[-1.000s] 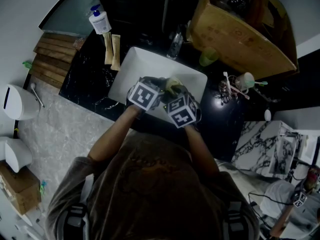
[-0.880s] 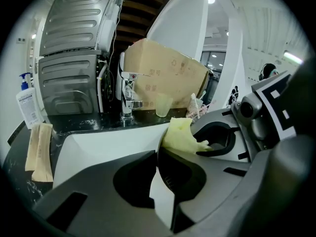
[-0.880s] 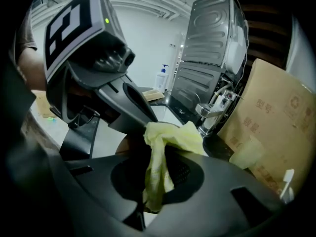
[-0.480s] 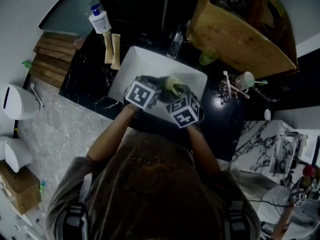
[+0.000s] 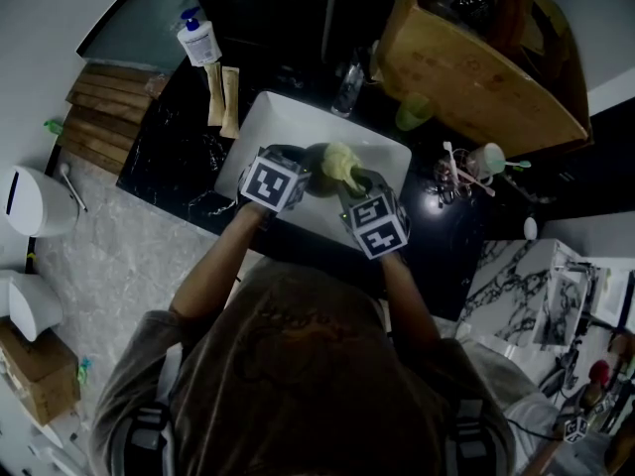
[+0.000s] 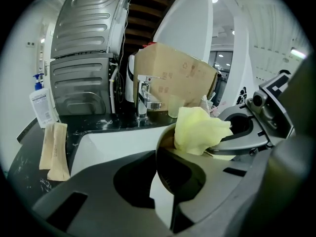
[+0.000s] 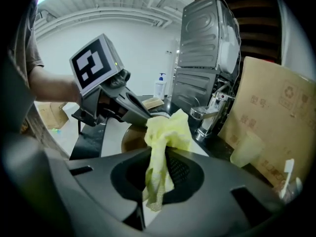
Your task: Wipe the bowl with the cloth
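Touching the bowl (image 6: 178, 174) rim over the sink (image 6: 113, 142), yellow cloth (image 6: 197, 130).

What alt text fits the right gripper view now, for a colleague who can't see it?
The right gripper clamps a yellow cloth, bunched at the rim of a brown bowl that the left gripper holds over a white sink. A faucet and a cardboard box stand behind.
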The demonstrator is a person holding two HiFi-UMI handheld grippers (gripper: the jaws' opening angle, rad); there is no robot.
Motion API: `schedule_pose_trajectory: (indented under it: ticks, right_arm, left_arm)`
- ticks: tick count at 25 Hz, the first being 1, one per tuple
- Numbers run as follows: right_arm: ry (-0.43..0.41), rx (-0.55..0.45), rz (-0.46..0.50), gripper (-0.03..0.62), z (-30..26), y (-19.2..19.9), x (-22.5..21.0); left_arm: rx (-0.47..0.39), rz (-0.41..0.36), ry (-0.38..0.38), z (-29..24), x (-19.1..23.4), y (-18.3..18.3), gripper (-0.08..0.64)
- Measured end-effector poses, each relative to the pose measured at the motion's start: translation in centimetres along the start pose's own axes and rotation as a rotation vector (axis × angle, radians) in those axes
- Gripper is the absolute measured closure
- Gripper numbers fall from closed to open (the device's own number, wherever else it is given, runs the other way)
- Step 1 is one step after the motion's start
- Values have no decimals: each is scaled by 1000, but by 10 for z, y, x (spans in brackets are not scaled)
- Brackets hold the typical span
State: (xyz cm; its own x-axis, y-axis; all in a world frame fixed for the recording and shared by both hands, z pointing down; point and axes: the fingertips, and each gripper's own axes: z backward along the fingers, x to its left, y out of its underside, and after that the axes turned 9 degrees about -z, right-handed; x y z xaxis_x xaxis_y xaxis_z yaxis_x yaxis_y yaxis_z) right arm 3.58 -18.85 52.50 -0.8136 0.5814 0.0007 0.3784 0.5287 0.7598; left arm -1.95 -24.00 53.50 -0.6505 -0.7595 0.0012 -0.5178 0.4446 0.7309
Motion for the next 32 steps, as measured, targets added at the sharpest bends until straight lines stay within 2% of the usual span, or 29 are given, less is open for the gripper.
schedule_pose_trajectory:
  ticks: [6,11,14,19,24,27,32]
  right_arm:
    - [-23,-71,-54,567,11,-6,-8]
    - [-63,-140,-175,567,21,-10,-20]
    - [-76,-179,-282,566,27,-10,-31]
    - [-52,-233,-405,567,36,-3,-49]
    - [-39,-298,-502,567,44,-2,-55]
    - [-34,-331,-526,566,49,-3,-55]
    - [-22,-389,-519,568,59,-8,-49]
  left_arm:
    - [-7,27,-37,5,17,5,540]
    - [-12,34,-70,11,29,9,541]
    - [-22,19,-90,16,36,11,541]
    - [-91,8,-157,26,53,8,541]
    - [-191,-65,-234,42,60,-8,541]
    - [-246,-126,-277,53,59,-19,541]
    - [-346,-128,-319,72,56,-33,543]
